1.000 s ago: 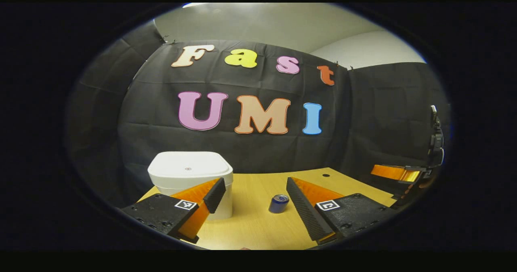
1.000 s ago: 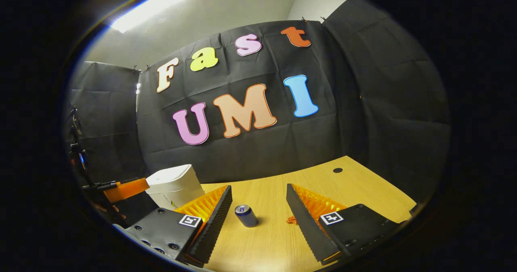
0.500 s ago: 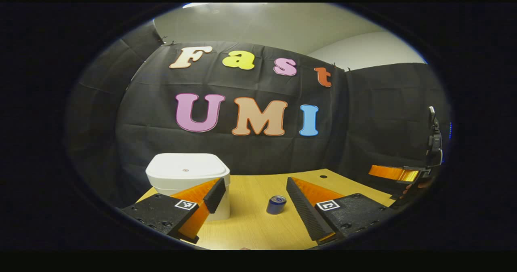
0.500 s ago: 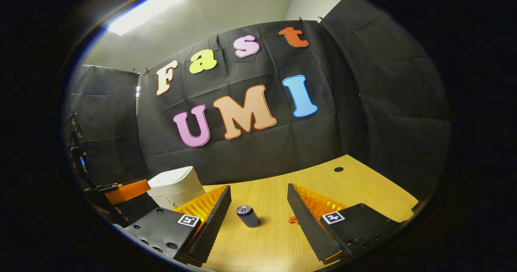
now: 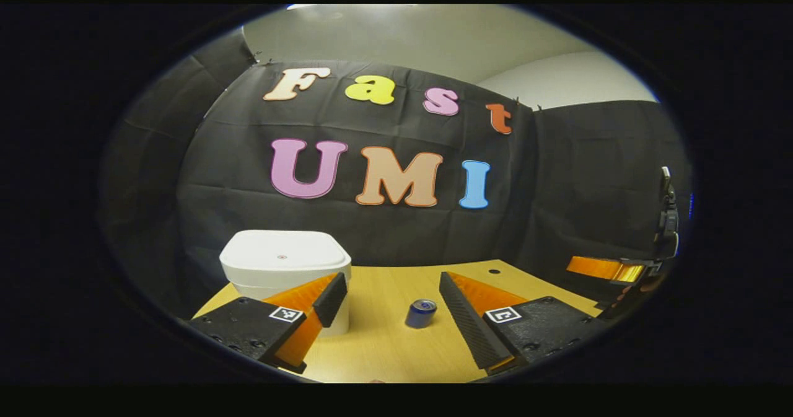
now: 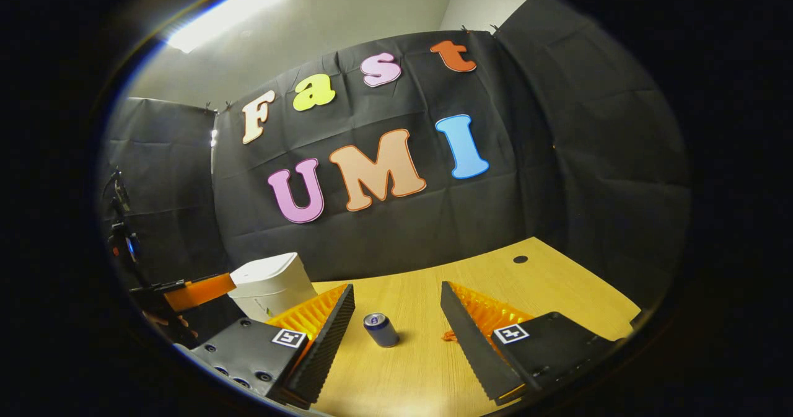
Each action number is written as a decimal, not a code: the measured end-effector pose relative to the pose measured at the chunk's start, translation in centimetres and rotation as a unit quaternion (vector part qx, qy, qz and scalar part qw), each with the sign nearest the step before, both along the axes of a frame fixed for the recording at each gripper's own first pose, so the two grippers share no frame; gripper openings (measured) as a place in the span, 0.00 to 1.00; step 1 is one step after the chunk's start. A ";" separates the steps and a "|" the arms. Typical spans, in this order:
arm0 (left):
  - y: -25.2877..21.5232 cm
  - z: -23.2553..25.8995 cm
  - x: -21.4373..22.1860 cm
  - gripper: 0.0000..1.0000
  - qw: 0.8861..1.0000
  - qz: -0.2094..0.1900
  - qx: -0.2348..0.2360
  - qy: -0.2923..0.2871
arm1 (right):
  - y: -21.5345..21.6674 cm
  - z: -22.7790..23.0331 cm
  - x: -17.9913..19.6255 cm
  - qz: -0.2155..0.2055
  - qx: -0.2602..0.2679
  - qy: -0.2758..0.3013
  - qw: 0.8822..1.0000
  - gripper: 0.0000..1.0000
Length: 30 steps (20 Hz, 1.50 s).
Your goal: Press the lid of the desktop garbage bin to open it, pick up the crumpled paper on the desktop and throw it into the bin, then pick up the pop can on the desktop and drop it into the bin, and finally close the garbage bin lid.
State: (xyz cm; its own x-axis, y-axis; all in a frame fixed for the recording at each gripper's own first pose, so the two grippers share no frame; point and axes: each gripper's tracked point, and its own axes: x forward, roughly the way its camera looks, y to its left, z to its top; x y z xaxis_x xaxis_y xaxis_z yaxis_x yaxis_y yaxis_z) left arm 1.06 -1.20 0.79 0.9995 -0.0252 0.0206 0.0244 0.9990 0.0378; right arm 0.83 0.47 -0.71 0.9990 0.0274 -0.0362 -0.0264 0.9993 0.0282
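In the left gripper view, the near finger (image 5: pixel 328 298) of the left gripper covers the lower front right corner of the white square plastic bin (image 5: pixel 282 267). The other gripper (image 5: pixel 610 269) is cut off at the right edge. In the right gripper view, the other gripper (image 6: pixel 186 293) hides the bin's lower left side. The small orange scrap (image 6: pixel 447 337) beside the finger is too small to identify.

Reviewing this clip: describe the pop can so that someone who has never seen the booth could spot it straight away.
Start at the wooden desktop in front of the black cloth wall, where a white bin with its lid shut stands toward one side. The pop can lies on its side on the bare wood beside the bin, apart from it. It is small, dark blue and cylindrical, with a silvery end; the bin is large, white and boxy.
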 end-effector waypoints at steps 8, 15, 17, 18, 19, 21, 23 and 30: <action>1.4 -0.2 0.8 0.44 0.999 0.027 -0.039 0.009 | -0.5 0.2 0.0 -0.004 0.003 -0.004 1.000 0.94; 6.6 2.6 3.7 0.00 0.998 0.063 -0.018 -0.005 | -0.5 0.4 0.6 0.000 0.012 -0.008 1.000 0.94; 9.7 3.8 5.5 0.00 0.996 0.088 -0.006 -0.019 | -0.4 0.2 0.6 0.002 0.012 -0.004 1.000 0.94; 11.1 4.0 6.3 0.00 0.994 0.104 0.003 -0.019 | -0.3 0.1 0.6 0.002 0.009 -0.001 1.000 0.94; 13.2 3.5 7.2 0.00 0.991 0.130 0.017 -0.012 | -0.4 0.0 0.6 0.000 0.005 0.001 1.000 0.94; 15.7 1.8 8.6 0.00 0.987 0.155 0.040 0.016 | -0.6 0.0 0.5 -0.005 -0.006 0.005 1.000 0.94; 16.5 -0.3 9.5 0.00 0.987 0.153 0.027 0.044 | -1.0 -0.1 0.5 -0.013 -0.014 0.010 1.000 0.94; 16.6 -0.8 9.7 0.00 0.991 0.133 -0.033 -0.007 | -1.1 -1.7 0.6 -0.026 -0.024 0.038 0.999 0.90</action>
State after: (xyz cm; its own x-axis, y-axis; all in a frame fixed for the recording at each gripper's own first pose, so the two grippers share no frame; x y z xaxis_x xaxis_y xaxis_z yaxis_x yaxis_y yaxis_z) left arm 10.71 15.40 0.01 0.9704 0.2399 0.0271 -0.2391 0.9706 -0.0287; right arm 1.43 -0.59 -2.37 0.9933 -0.0272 -0.1123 0.0251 0.9995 -0.0196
